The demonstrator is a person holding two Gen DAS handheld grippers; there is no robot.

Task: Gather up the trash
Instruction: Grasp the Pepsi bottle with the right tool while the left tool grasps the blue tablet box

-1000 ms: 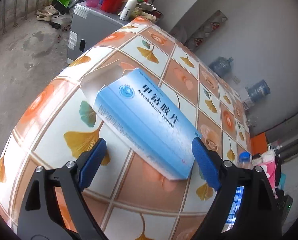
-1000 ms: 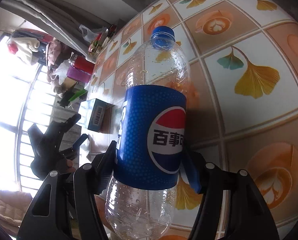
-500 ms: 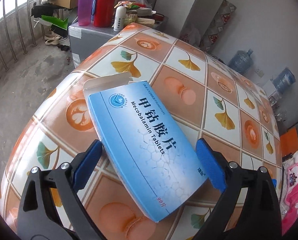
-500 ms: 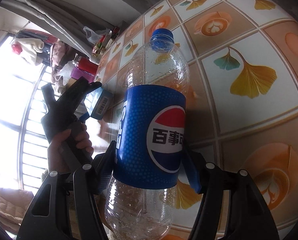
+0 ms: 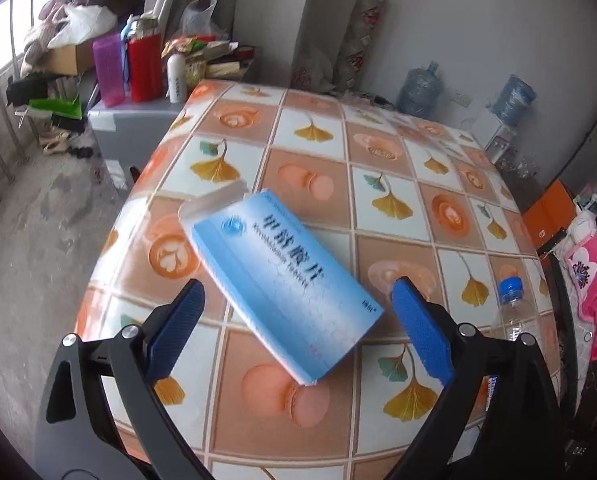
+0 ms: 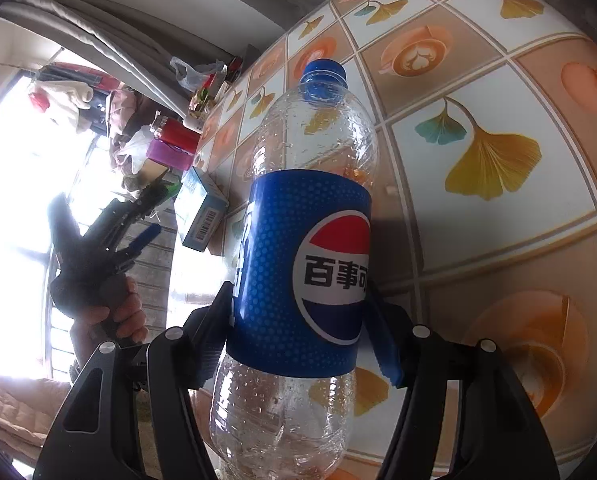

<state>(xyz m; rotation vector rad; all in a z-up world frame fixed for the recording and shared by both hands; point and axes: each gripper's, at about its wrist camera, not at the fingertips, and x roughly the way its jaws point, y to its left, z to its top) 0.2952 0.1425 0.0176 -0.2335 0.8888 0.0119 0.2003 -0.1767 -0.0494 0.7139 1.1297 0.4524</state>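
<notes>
Right now my left gripper has its jaws spread wide, having just been opening further, and the pads touch nothing. The blue medicine box lies flat on the table just ahead of and between the two blue fingertips, set at a slant to them, with clear gaps on both sides. Its white end flap stands open at the far end, away from the tool. Off to the right of my left tool, near the table edge, I can see the blue cap and clear shoulder of the bottle.

My right gripper is clamped on that plastic bottle, the fingers pressing against the blue label on either side. The bottle looks empty, with droplets inside, and its blue cap points away from the tool. I cannot tell whether its base rests on the table or is lifted clear.

From the right wrist, the box lies to the left of the held bottle, and nearer the tool on that side a hand grips the left tool's handle. Beyond the table's far end stand a red container and a purple container on a grey cabinet.
</notes>
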